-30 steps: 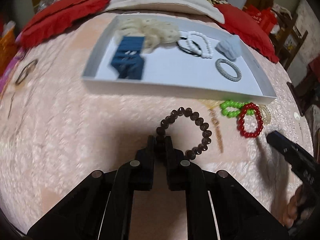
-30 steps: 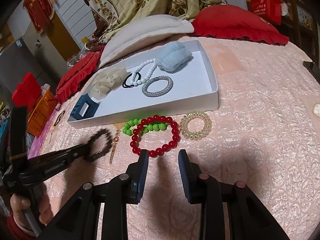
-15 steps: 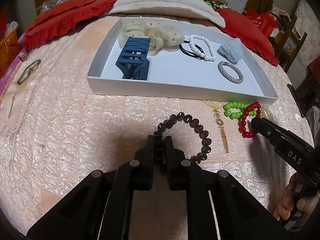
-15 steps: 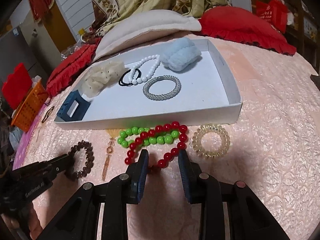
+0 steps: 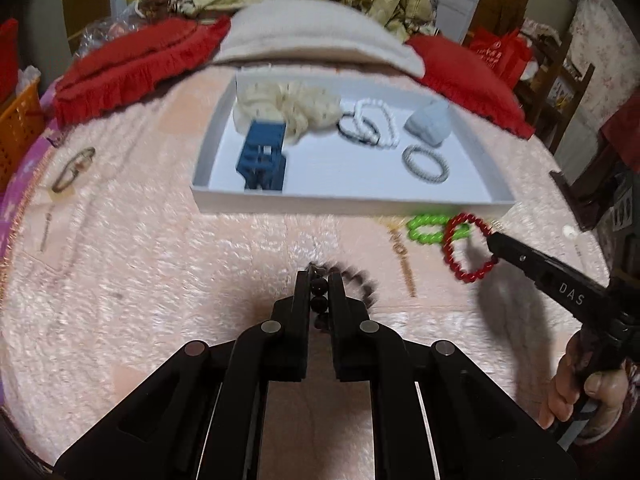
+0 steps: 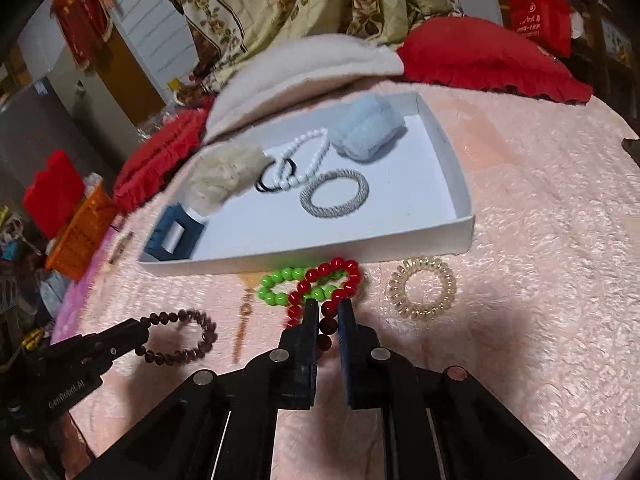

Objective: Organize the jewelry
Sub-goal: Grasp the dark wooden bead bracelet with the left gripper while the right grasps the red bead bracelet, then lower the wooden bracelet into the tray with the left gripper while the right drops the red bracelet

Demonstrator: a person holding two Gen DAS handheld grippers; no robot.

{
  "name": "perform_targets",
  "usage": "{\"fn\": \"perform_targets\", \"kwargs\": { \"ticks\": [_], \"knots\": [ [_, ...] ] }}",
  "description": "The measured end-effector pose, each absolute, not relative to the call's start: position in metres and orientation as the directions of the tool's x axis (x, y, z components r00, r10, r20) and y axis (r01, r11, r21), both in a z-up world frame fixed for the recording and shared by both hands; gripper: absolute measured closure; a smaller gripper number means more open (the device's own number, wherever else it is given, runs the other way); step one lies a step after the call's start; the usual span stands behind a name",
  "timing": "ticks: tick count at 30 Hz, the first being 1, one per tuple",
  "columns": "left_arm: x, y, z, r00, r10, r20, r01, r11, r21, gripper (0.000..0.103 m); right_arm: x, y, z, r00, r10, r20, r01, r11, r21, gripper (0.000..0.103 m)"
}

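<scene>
Two bracelets are in hand at once. The left hand-held gripper [image 5: 319, 280] is clamped on the dark bead bracelet [image 6: 180, 336], pinching a few beads at one side of the loop so the rest hangs free just above the pink bedspread [image 5: 160, 280]. The right hand-held gripper [image 6: 328, 312] has just been closing and now pinches the red bead bracelet [image 5: 468, 248] the same way, with its far end lying across the green bead bracelet [image 6: 288, 286]. Both sit in front of the white tray [image 6: 460, 184], which already holds a silver bangle [image 6: 334, 200], a white bead strand [image 6: 300, 160] and hair ties.

Strung beads like these are probably light and floppy: the loop will sag and swing when carried, and round glossy beads may roll out of a shallow pinch. Gripping across the cord between two beads, or squarely over one bead, looks safest. A clear coil hair tie [image 6: 422, 288] lies just beside the red loop, apart from it.
</scene>
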State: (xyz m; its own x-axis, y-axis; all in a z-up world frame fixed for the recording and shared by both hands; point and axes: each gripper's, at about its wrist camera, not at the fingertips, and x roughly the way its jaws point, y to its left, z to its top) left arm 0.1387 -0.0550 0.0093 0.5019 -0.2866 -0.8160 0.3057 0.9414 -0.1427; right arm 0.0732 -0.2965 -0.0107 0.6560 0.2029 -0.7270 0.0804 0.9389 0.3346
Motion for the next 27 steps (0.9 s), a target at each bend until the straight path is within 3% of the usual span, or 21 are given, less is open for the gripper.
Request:
{"fn": "perform_targets", "kwargs": {
  "ticks": [15, 27],
  "knots": [
    [0.127, -0.044, 0.069, 0.555, -0.331, -0.763, 0.339, 0.928, -0.156, 0.096, 0.043, -0.308, 0.055, 0.739, 0.223, -0.636, 0.043, 0.926, 0.374, 0.094],
    [0.167, -0.075, 0.09, 0.564, -0.329, -0.757, 0.386, 0.916, -0.111, 0.096, 0.071, -0.313, 0.083, 0.754, 0.172, -0.634, 0.035, 0.953, 0.3, 0.094]
  ]
}}
